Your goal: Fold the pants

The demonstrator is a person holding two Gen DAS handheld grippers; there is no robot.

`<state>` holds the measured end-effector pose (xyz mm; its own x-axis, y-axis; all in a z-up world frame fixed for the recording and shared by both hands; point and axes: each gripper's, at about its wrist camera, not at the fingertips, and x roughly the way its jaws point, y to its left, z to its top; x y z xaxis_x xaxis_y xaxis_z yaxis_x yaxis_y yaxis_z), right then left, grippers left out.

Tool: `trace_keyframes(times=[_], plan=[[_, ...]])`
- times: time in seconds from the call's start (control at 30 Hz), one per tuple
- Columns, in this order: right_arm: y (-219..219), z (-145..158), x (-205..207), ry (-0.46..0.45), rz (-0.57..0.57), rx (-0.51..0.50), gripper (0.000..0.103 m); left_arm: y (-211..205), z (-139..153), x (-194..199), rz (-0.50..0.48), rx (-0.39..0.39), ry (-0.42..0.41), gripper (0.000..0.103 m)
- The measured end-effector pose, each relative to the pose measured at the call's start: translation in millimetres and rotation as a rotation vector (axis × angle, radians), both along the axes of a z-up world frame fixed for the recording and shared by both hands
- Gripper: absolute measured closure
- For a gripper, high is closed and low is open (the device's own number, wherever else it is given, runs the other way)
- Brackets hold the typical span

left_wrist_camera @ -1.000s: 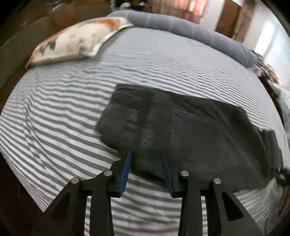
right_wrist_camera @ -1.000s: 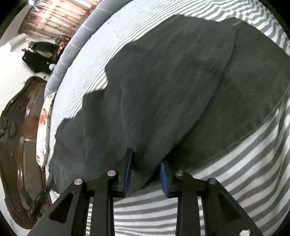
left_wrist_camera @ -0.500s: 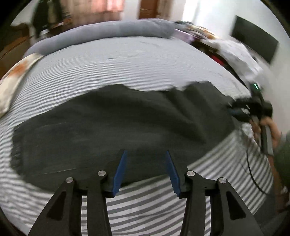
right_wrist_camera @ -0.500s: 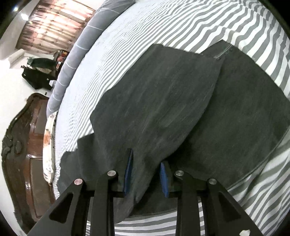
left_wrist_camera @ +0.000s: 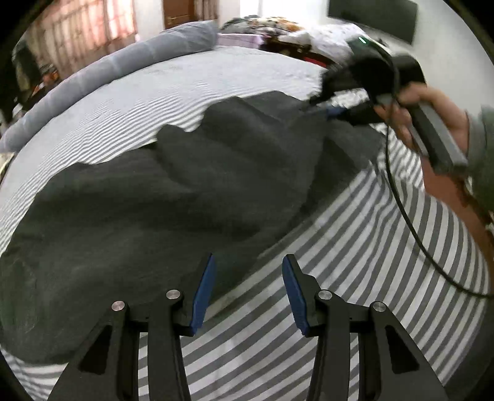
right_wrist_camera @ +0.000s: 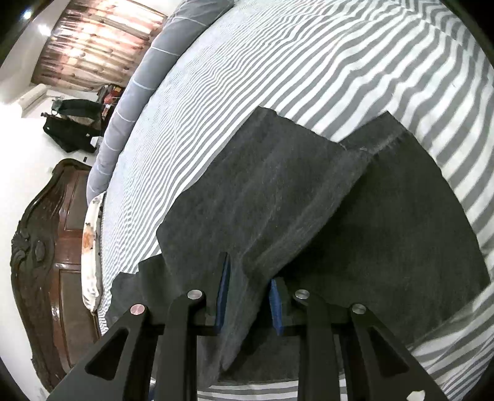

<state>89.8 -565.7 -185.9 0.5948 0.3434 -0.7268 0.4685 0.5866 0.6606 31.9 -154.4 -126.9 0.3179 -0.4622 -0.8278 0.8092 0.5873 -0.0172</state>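
Left wrist view: left gripper [left_wrist_camera: 248,288] is hovering over the near edge of the pants [left_wrist_camera: 148,200], jaws spread wide with nothing between them, blue pads [left_wrist_camera: 202,291] showing.
Right wrist view: right gripper [right_wrist_camera: 248,294] is pinching a lifted fold of the pants [right_wrist_camera: 278,197], cloth running right through the gap between the blue pads [right_wrist_camera: 223,291].
Pants: dark grey, lying spread across the striped bedsheet [left_wrist_camera: 355,277], one layer raised and draping over the flat layer [right_wrist_camera: 401,222] underneath.
Right hand: it's showing up in the left view too, hand [left_wrist_camera: 432,108] wrapped around the gripper handle, a black cable [left_wrist_camera: 410,222] trailing down from it.
Bed stuff: grey bolster [right_wrist_camera: 142,80] along the far edge, patterned pillow [right_wrist_camera: 92,246] by the wooden headboard [right_wrist_camera: 40,262].
Containers: can't make out any, only a blurry pile of clutter [left_wrist_camera: 265,26] past the bed.
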Motion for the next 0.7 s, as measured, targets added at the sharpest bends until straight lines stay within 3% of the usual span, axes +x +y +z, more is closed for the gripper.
trace_keyframes(times=[0.1, 0.4, 0.43, 0.5, 0.6, 0.7], plan=[[-6, -2, 3, -0.004, -0.001, 0.016, 0.080, -13, -8, -7, -0.021, 0.032, -0.029, 0.057], [-22, -8, 9, -0.005, -0.009, 0.034, 0.083, -37, -27, 9, 0.038, 0.108, -0.082, 0.059], [-24, -9, 10, -0.006, -0.016, 0.032, 0.083, -40, -27, 10, 0.032, 0.108, -0.084, 0.061], [-28, -13, 11, -0.006, -0.029, 0.046, 0.084, -43, -25, 10, 0.029, 0.114, -0.095, 0.074], [-34, -13, 10, -0.007, -0.045, 0.046, 0.093, -50, -26, 14, 0.026, 0.121, -0.085, 0.092], [-38, -1, 6, -0.029, -0.050, -0.013, 0.099, -52, -24, 15, 0.021, 0.123, -0.088, 0.096]])
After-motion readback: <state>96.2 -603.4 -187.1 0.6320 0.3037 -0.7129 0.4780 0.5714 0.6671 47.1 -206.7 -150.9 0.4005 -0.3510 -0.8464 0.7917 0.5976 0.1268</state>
